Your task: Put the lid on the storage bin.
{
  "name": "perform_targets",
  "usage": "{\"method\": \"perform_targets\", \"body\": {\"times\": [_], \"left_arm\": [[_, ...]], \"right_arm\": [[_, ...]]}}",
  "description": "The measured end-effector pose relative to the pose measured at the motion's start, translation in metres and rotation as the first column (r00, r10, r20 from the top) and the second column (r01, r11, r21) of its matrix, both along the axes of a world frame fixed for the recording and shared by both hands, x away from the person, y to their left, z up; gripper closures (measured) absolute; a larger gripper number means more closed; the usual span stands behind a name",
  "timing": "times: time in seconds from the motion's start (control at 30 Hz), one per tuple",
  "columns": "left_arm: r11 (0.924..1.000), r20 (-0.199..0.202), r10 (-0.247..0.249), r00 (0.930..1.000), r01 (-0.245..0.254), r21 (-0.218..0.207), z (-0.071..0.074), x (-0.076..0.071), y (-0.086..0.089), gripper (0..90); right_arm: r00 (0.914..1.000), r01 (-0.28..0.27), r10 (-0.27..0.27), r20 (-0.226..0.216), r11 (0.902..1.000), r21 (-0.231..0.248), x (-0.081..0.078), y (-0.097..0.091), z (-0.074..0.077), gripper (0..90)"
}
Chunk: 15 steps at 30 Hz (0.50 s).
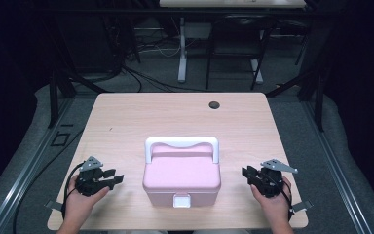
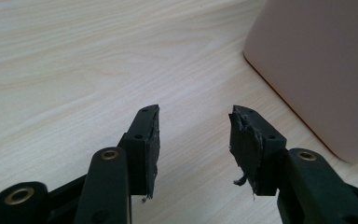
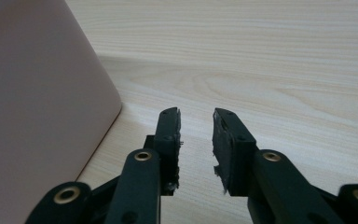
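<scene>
I have a pink box (image 1: 181, 178) sitting in the middle of the near half of the tabletop (image 1: 126, 117), right in front of me. Its lid is down, its white handle (image 1: 181, 143) lies folded back over the far edge of the lid, and the small white latch (image 1: 181, 200) on the front wall facing me looks fastened.

My left gripper (image 1: 114, 176) rests low at the box's left side, near it but apart from it. In the left gripper view its jaws are spread with only bare wood between them, and the box's pink wall (image 2: 317, 70) stands off to one side, untouched. My right gripper (image 1: 246, 173) sits at the box's right side, likewise close but not touching. Its jaws are parted by a narrower gap, again with nothing in it, and in the right gripper view the pink wall (image 3: 37, 107) rises just beside them.

As I judge it, the work on the box has not really begun: nothing is gripped, the lid is closed and the handle is not raised. What seems left is everything that matters, bringing the jaws in to the latch, the handle or the side walls, and then opening or lifting the box.
</scene>
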State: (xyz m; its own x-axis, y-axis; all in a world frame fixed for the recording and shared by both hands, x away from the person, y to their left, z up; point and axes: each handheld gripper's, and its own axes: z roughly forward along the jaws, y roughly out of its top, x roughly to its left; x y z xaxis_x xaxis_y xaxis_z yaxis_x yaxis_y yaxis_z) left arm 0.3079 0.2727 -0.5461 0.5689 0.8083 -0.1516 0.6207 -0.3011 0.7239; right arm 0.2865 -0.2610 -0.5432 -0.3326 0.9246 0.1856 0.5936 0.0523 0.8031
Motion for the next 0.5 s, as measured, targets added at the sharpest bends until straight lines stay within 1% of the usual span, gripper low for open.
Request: {"method": "perform_targets", "body": {"times": [0.03, 0.07, 0.13, 0.2, 0.27, 0.3, 0.37, 0.4, 0.43, 0.47, 0.5], "left_arm": [[1.0000, -0.002, -0.001, 1.0000, 0.001, -0.003, -0.0013, 0.0002, -0.0006, 52.6], [1.0000, -0.006, -0.007, 1.0000, 0.007, -0.004, -0.0025, 0.0009, -0.0009, 52.2], [1.0000, -0.009, -0.002, 1.0000, 0.002, -0.004, -0.0048, 0.0014, -0.0021, 51.9], [1.0000, -0.012, -0.007, 0.9999, 0.007, -0.002, -0.0068, 0.0022, -0.0023, 51.5], [0.9997, -0.005, -0.024, 0.9997, 0.024, 0.003, -0.0078, 0.0026, -0.0029, 51.5], [0.9995, -0.003, -0.031, 0.9995, 0.031, -0.004, -0.0080, 0.0028, -0.0035, 51.5], [0.9988, 0.008, -0.048, 0.9988, 0.048, 0.001, -0.0075, 0.0030, -0.0045, 51.5], [0.9988, 0.015, -0.049, 0.9987, 0.049, 0.001, -0.0073, 0.0033, -0.0056, 51.0], [0.9987, 0.018, -0.052, 0.9985, 0.052, 0.002, -0.0069, 0.0035, -0.0059, 50.2], [0.9984, 0.019, -0.056, 0.9983, 0.056, -0.004, -0.0068, 0.0038, -0.0062, 49.8], [0.9984, 0.019, -0.056, 0.9982, 0.057, -0.009, -0.0069, 0.0041, -0.0067, 48.9]], "right_arm": [[1.0000, 0.003, -0.003, 0.001, 1.0000, -0.009, 0.0002, 0.0003, -0.0005, 70.3], [1.0000, 0.001, -0.001, 0.003, 0.9999, -0.010, 0.0003, 0.0006, -0.0009, 69.7], [1.0000, 0.000, 0.000, 0.010, 1.0000, -0.006, 0.0010, 0.0006, -0.0019, 68.4], [1.0000, 0.004, -0.004, 0.007, 0.9999, -0.009, 0.0014, -0.0001, -0.0033, 66.8], [1.0000, 0.002, -0.002, -0.005, 0.9999, -0.012, 0.0020, -0.0001, -0.0053, 66.6], [1.0000, 0.000, 0.000, -0.007, 0.9999, -0.012, 0.0023, 0.0005, -0.0062, 65.9], [1.0000, -0.003, 0.003, -0.009, 0.9998, -0.020, 0.0028, 0.0012, -0.0072, 64.5], [1.0000, -0.002, 0.002, 0.000, 1.0000, -0.010, 0.0034, 0.0018, -0.0082, 63.2], [0.9999, 0.000, 0.000, -0.010, 0.9999, -0.016, 0.0034, 0.0017, -0.0081, 61.5], [1.0000, 0.002, -0.002, -0.009, 0.9999, -0.015, 0.0037, 0.0016, -0.0087, 59.6], [1.0000, -0.001, 0.001, 0.001, 1.0000, -0.006, 0.0043, 0.0016, -0.0100, 58.0]]}}
